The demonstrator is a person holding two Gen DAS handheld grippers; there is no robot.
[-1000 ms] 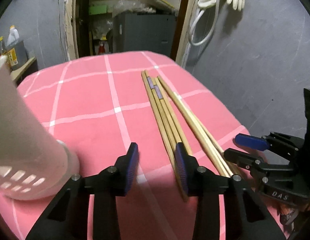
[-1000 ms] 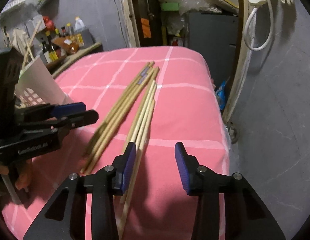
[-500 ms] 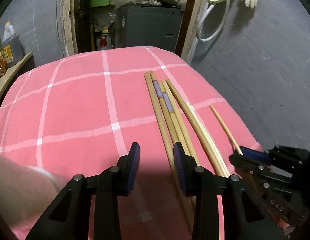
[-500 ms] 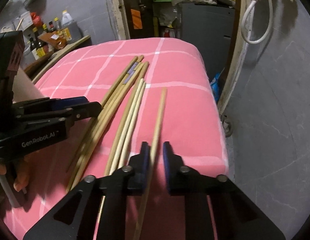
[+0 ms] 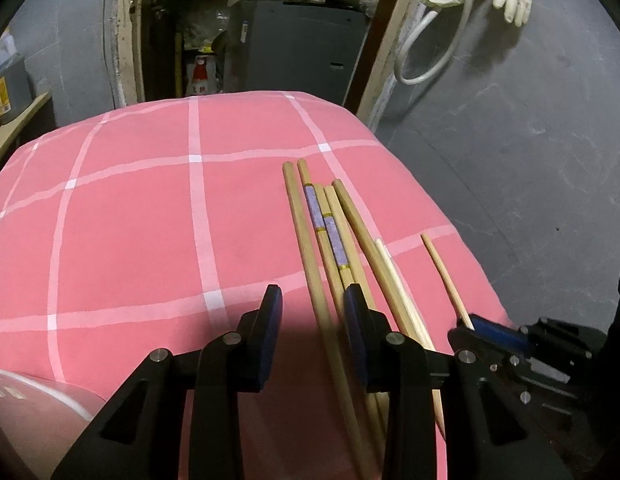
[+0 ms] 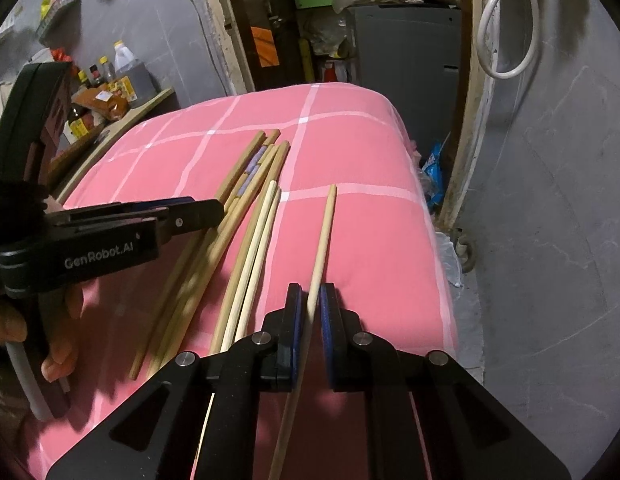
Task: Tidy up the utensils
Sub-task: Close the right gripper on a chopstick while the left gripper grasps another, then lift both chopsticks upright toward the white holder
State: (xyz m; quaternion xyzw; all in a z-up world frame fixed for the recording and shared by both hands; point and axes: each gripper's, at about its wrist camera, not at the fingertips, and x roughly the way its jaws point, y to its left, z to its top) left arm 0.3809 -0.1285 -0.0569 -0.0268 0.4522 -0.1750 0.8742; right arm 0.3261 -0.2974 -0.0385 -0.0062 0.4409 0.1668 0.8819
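Observation:
Several wooden chopsticks (image 5: 326, 232) lie in a loose bundle on the pink checked tablecloth (image 5: 129, 220); they also appear in the right wrist view (image 6: 245, 184). My right gripper (image 6: 311, 294) is shut on a single pale chopstick (image 6: 324, 232), held apart to the right of the bundle and pointing away from me. That chopstick (image 5: 442, 268) and the right gripper (image 5: 466, 324) show at the left view's right edge. My left gripper (image 5: 313, 300) hovers over the bundle's near end, its jaws closing a little. The leftmost chopstick runs beneath the gap, and the pads do not press on it.
A white perforated holder (image 5: 29, 404) sits at the near left corner. The table's right edge drops to a grey floor (image 6: 550, 200). Beyond the far edge is a cluttered doorway with a grey cabinet (image 5: 301, 48). A shelf with bottles (image 6: 109, 92) stands at the left.
My right gripper shut on one chopstick and drew it out to the right of the bundle. The left gripper moved right, away from the white holder, which slid to the frame's corner.

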